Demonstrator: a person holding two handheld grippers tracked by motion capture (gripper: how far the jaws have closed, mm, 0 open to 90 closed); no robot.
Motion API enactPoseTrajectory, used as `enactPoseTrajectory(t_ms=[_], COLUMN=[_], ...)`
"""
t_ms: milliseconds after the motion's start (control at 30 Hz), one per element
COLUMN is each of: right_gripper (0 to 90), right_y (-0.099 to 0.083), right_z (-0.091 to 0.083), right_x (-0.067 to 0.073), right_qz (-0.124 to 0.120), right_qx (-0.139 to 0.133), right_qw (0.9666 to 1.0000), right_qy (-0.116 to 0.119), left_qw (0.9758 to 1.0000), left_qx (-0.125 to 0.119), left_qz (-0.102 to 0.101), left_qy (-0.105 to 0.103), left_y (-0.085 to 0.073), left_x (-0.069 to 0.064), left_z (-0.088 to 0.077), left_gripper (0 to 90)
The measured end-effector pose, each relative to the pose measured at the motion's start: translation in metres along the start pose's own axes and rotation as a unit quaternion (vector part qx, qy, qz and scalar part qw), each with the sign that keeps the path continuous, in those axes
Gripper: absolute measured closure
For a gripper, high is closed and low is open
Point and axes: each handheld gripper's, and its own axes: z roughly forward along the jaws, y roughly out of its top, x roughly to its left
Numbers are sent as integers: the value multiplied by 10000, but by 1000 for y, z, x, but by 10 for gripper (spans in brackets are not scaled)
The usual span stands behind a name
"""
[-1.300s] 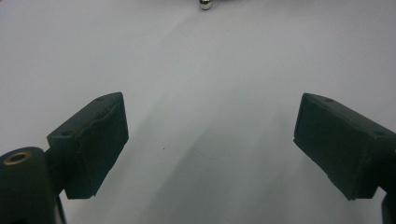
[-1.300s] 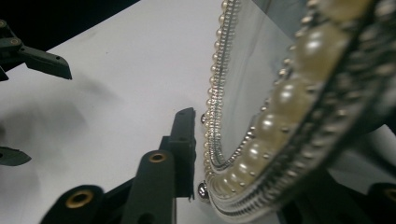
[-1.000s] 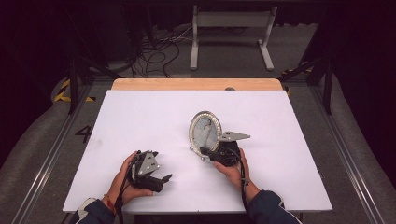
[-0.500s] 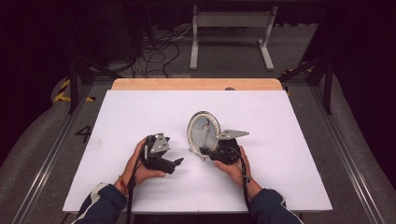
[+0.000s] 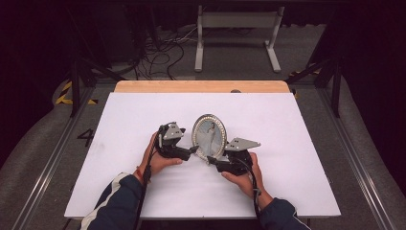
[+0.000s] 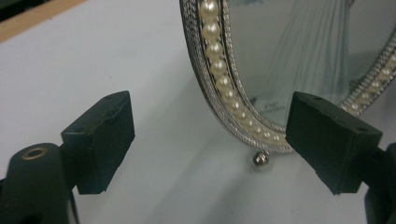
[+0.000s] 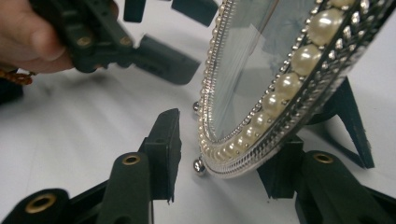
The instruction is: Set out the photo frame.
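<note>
An oval silver picture frame (image 5: 209, 136) edged with a ring of white pearl beads stands upright near the middle of the white tabletop (image 5: 297, 143), its glass front facing the person's side. It holds a pale photograph behind the glass. In the right gripper view a dark easel leg (image 7: 348, 112) props the frame (image 7: 261, 107) from behind, and small silver ball feet (image 7: 199, 166) sit under its lower rim.

The left gripper (image 5: 192, 150), held in the person's left hand (image 5: 155, 158), points toward the frame's lower left edge. In the left gripper view its jaws stand wide, with the beaded rim (image 6: 224, 88) between them and clear of both pads; they have just been closing a little, with nothing pressed between them. One ball foot (image 6: 260, 159) shows just under the rim, above the tabletop (image 6: 70, 60).

The right gripper (image 5: 213, 163), in the person's right hand (image 5: 245, 173), sits at the frame's lower right, its grey three-cornered plate (image 5: 242, 143) on top. Its jaws have just been opening. In the right gripper view they straddle the bottom of the frame: the near pad stands clear of the glass side with a visible gap, while the other pad lies behind the rim, where contact cannot be told. The left gripper (image 7: 161, 35) shows farther off beyond the frame.

Dark blue sleeves (image 5: 115, 201) with white stripes enter from the bottom of the high view.
</note>
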Motion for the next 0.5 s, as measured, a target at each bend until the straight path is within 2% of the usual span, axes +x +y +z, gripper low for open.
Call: enactPoseTrajectory(t_ms=[133, 200, 267, 500], right_gripper=[538, 610, 642, 681], right_y=[-2, -3, -5, -6], right_z=[-5, -8, -11, -18], right_x=[2, 1, 0, 0], right_qz=[-62, -42, -33, 96], right_qx=[-34, -75, -93, -296], right_qw=[9999, 9999, 9999, 9993], right_qy=[-108, -115, -131, -205], left_qw=[9999, 9997, 9992, 9970], left_qx=[6, -14, -61, -68], left_qz=[0, -39, -125, 53], left_qy=[-153, -226, -374, -763], left_y=[4, 6, 7, 11], left_x=[2, 3, 5, -1], left_z=[6, 10, 14, 18], left_gripper=[173, 173, 160, 207])
